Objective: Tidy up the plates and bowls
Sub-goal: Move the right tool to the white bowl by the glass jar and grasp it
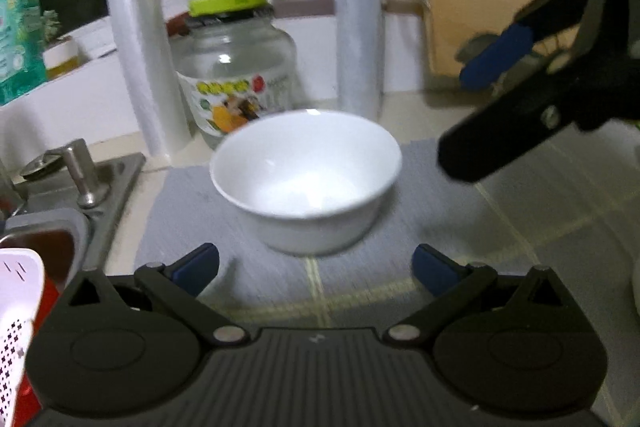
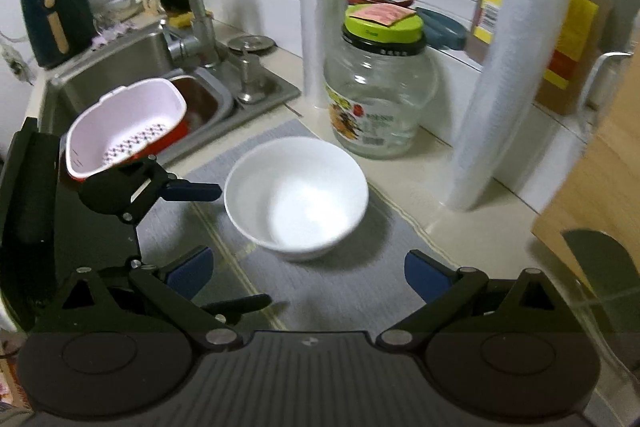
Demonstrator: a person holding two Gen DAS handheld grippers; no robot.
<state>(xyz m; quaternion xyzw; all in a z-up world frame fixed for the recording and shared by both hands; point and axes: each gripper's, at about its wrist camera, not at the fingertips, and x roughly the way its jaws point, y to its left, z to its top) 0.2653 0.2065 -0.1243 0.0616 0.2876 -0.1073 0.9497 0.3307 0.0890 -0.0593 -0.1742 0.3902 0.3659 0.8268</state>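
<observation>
A white bowl (image 1: 306, 179) stands upright on a gray mat (image 1: 192, 211) on the tabletop (image 2: 420, 179). Both the left gripper (image 1: 316, 265) and right gripper (image 2: 306, 273) hover just short of it, fingers spread wide and empty. Closing in from two sides, they could knock each other or shove the bowl into the glass jar (image 2: 380, 95) behind. Only the right view shows the sink (image 2: 120, 67) and pink colander (image 2: 128, 123).
</observation>
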